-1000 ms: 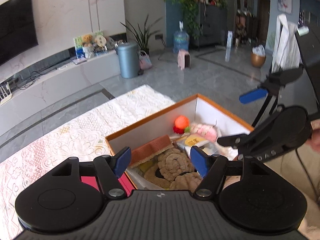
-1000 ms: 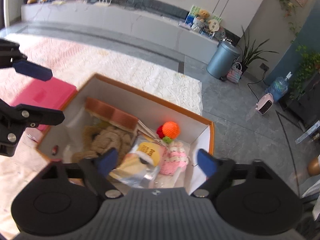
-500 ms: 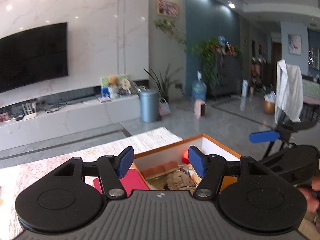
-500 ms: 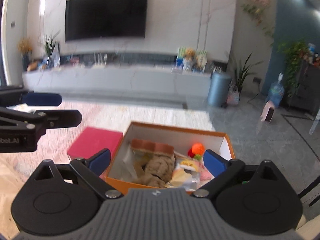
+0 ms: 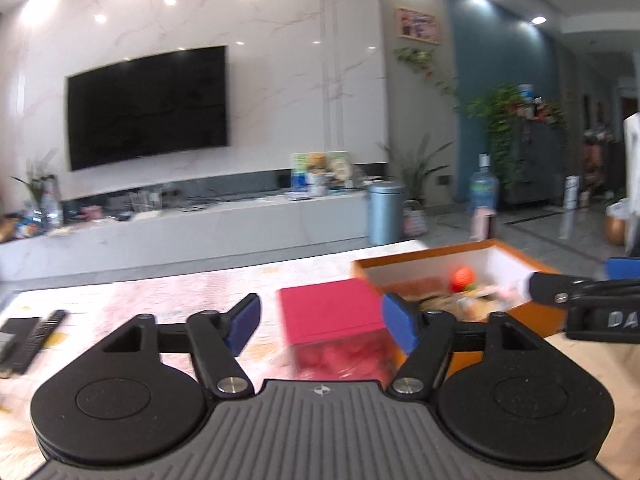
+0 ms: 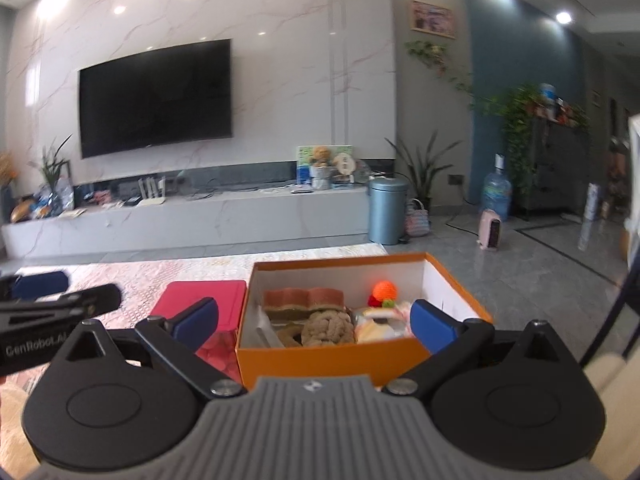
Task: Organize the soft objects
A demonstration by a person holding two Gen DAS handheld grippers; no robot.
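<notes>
The left gripper [image 5: 320,320] at lower centre hangs spread wide and empty, as does the right gripper [image 6: 314,320]. Left of centre sits a red box [image 6: 200,304]; touching it at centre-right, the orange box [image 6: 360,354] holds the soft toys [image 6: 328,326], so sorting looks nearly finished.

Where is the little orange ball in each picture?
Left wrist view: the orange ball sits right of center, inside the orange box near its far wall.
Right wrist view: it sits just right of center, again at the far wall.
Shared landmark: the pink box left of the orange box.
</notes>
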